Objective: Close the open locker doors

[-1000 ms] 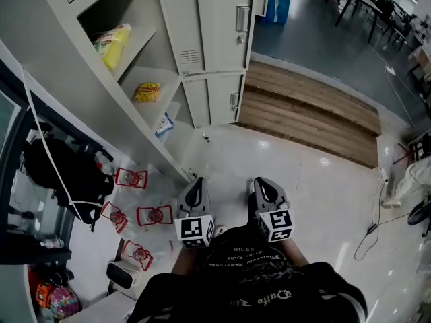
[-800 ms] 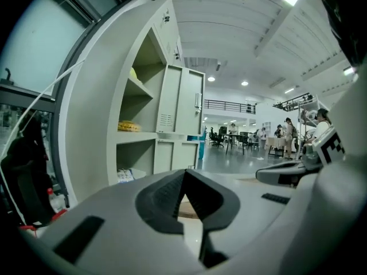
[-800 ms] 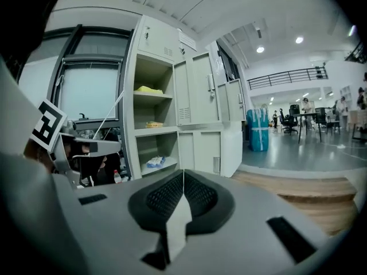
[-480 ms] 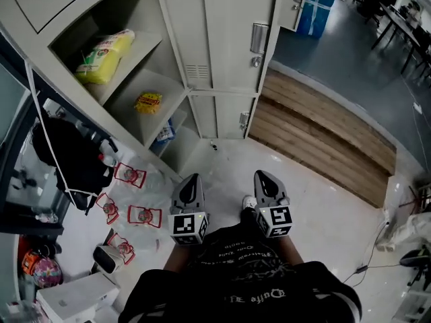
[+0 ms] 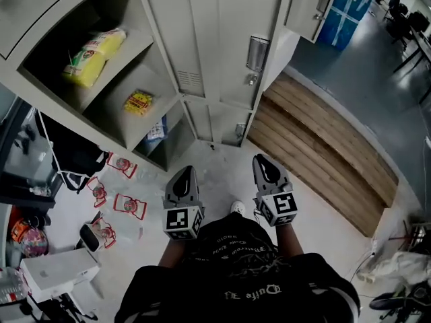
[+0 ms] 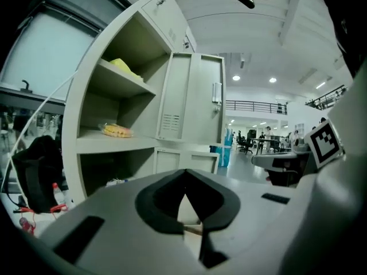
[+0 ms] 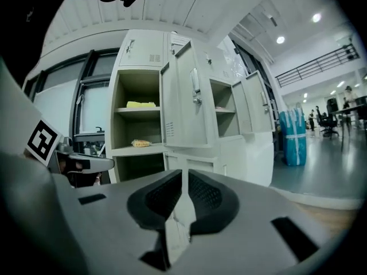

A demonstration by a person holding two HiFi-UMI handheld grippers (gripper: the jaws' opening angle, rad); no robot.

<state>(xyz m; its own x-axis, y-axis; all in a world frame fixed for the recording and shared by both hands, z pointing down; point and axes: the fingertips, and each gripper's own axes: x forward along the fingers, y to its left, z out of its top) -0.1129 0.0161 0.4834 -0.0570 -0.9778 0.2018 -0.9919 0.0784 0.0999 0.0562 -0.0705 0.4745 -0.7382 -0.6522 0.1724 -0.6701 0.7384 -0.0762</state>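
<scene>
Currently left gripper and right gripper both have jaws together, nothing held. Open locker door stands ahead, well apart, long axis upright. Its handle edge faces the right gripper, judged nearer.

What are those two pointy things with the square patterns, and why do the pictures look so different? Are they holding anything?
They are grippers, like big tongs; a person holds one in each hand. The picture from above comes from a camera on the person's head, looking down at the left gripper and the right gripper. The two round pictures come from cameras riding on each gripper, looking along its jaws. Both grippers are shut and hold nothing. Ahead is a grey locker with a door swung open. On its shelves lie a yellow bag and a yellow packet. Red-and-white packets lie on the floor.
</scene>
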